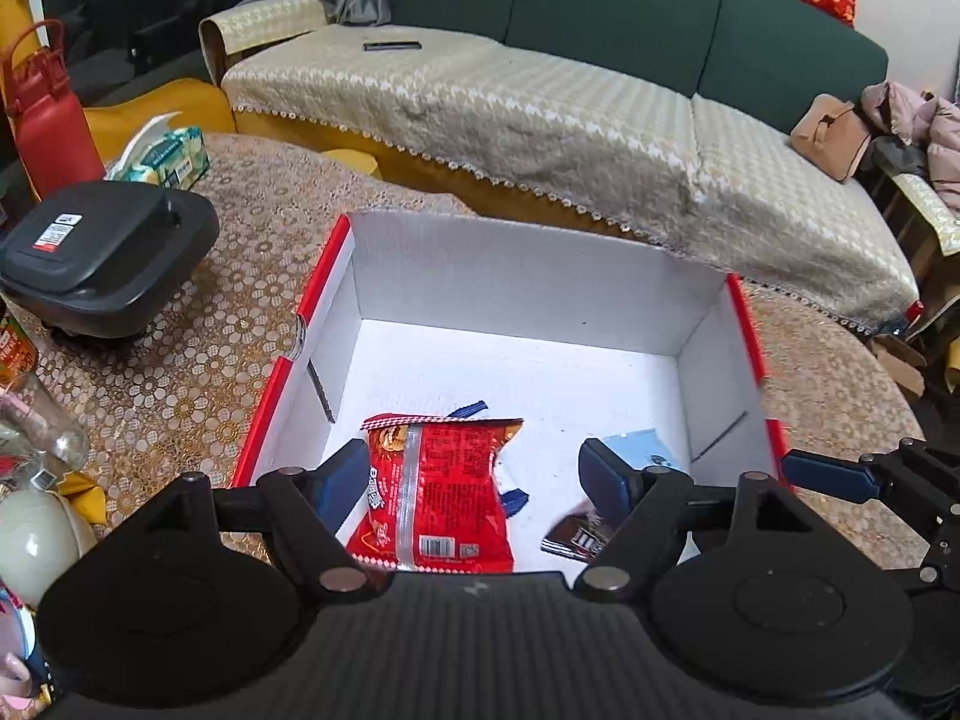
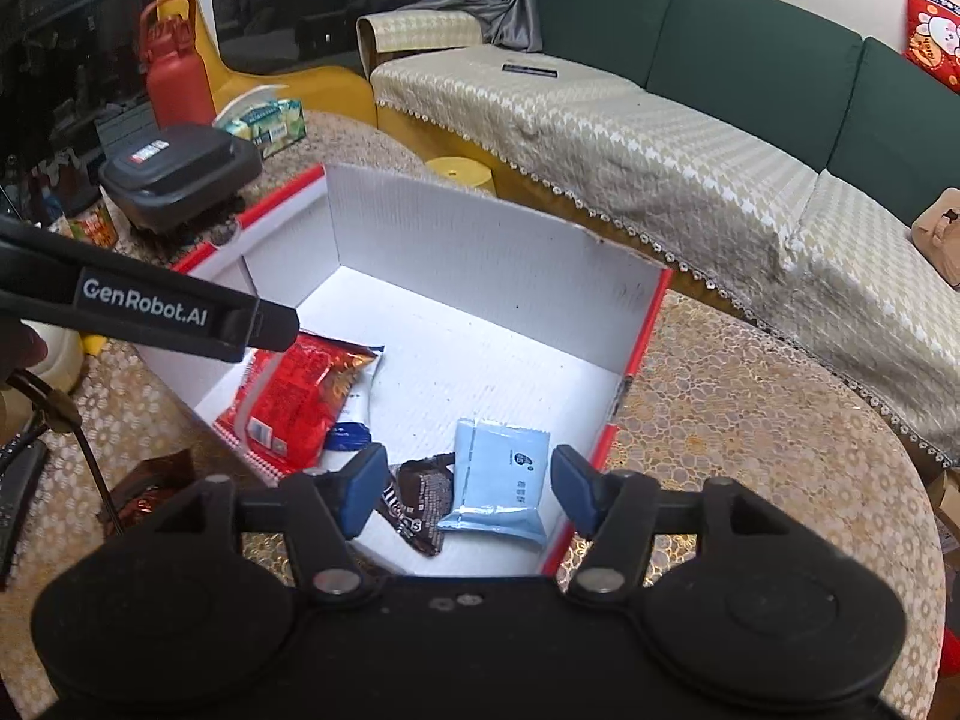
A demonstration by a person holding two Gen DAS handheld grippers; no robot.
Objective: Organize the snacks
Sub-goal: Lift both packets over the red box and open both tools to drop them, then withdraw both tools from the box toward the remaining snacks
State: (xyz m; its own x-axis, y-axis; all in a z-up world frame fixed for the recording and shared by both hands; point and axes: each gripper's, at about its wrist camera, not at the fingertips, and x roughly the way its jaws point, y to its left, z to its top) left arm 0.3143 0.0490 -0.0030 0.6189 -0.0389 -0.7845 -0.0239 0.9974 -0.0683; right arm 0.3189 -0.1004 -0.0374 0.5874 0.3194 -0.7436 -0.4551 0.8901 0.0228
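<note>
A white cardboard box (image 1: 528,258) with red edges stands open on the patterned table. A red snack bag (image 1: 438,480) lies on its floor at the near left, over a blue-and-white packet (image 2: 354,429). My left gripper (image 1: 474,483) hovers open above the red bag, and its pads do not touch it. At the box's near right lie a light blue packet (image 2: 501,474) and a dark brown wrapper (image 2: 420,498). My right gripper (image 2: 471,489) hangs open above these two, holding nothing. Its blue fingertip (image 1: 828,474) shows at the box's right edge.
A black lidded container (image 1: 108,252), a red bottle (image 1: 48,120) and a tissue pack (image 1: 171,150) stand at the table's far left. A brown wrapper (image 2: 150,486) lies outside the box. A sofa with a beige cover (image 1: 540,120) runs behind the table.
</note>
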